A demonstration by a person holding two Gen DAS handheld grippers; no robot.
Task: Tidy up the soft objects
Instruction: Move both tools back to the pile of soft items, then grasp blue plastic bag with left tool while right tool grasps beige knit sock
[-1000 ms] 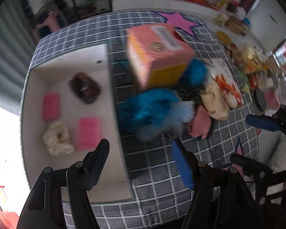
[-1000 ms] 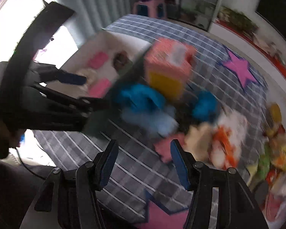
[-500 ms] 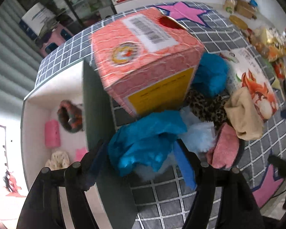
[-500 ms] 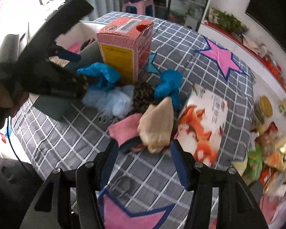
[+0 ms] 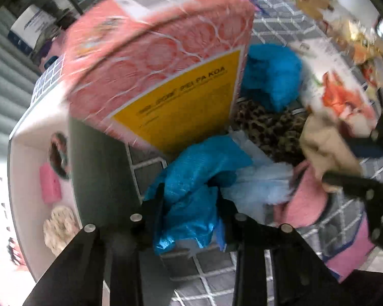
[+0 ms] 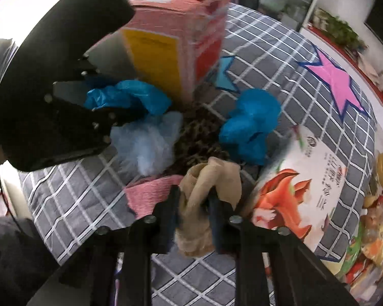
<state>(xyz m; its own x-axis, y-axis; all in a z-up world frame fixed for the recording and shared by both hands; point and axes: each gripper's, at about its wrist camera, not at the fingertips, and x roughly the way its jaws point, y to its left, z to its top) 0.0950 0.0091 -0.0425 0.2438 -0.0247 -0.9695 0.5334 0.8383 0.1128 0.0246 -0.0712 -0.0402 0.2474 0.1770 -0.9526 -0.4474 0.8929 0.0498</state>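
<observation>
My left gripper (image 5: 189, 206) points down at the soft pile. Its jaws are closing and pinch a crinkled blue plastic cover (image 5: 191, 191), which bunches between them. My right gripper (image 6: 194, 204) is shut on a beige stocking-like cloth (image 6: 212, 178), whose ends stick out above and below the fingers. Around them on the checked tablecloth lie a pink cloth (image 6: 150, 191), a pale blue fluffy piece (image 6: 145, 148), a leopard-print cloth (image 6: 199, 132) and a second blue cover (image 6: 250, 125).
A tall pink and yellow carton (image 5: 160, 58) stands right behind the pile. Left of it is a white bin (image 5: 35, 137) holding pink pads and scrunchies. A fox-printed snack bag (image 6: 293, 199) lies to the right, with small clutter beyond it.
Both grippers have come down onto the pile. The left went from open to pinching the blue cover. The right went from open above the beige cloth to shut on it.
</observation>
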